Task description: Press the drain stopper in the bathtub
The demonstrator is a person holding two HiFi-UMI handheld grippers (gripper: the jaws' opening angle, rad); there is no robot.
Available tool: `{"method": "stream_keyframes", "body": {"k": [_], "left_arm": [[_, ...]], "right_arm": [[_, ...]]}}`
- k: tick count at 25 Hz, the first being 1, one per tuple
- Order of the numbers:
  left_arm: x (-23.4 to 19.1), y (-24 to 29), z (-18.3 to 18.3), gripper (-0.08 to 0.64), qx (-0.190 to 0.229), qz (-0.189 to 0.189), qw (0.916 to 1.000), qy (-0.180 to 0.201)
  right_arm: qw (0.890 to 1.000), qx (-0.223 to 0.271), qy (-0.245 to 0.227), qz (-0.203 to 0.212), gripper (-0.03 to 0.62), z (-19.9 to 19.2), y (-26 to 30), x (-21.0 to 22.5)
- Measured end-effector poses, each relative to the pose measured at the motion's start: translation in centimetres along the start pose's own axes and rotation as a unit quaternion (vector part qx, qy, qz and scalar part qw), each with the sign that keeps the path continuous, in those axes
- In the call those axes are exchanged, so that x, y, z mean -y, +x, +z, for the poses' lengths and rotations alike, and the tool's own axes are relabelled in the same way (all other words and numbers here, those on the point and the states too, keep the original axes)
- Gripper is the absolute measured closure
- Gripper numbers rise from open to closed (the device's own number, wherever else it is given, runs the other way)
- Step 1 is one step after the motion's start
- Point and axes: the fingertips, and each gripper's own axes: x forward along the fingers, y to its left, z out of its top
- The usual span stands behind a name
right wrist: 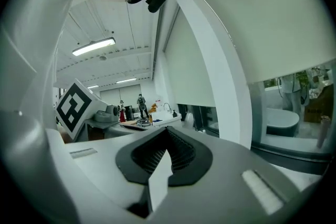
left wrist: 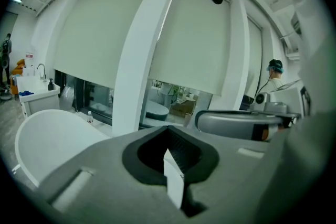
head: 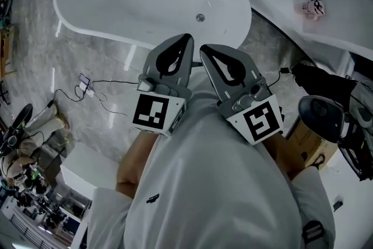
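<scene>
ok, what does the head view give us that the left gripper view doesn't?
Head view only: the drain stopper in the floor of the bathtub. It also shows the left tool and the right tool side by side near the person's chest, neither touching the stopper.
Left gripper view only: the left tool's jaws close up, together with nothing between them, and the window blinds behind.
Both: the white bathtub and the right tool.

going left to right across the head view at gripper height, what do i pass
small device with cables on the floor → left gripper → right gripper → cardboard box
</scene>
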Motion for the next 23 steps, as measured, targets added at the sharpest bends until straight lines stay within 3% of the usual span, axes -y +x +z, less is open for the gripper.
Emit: {"method": "stream_keyframes", "body": {"k": [23], "left_arm": [[-1.4, -0.1, -0.3, 0.557, 0.001, -0.004, 0.9999, -0.014]], "right_arm": [[1.000, -0.008, 0.002, -0.021, 0.597, -0.3, 0.8, 0.4]]}}
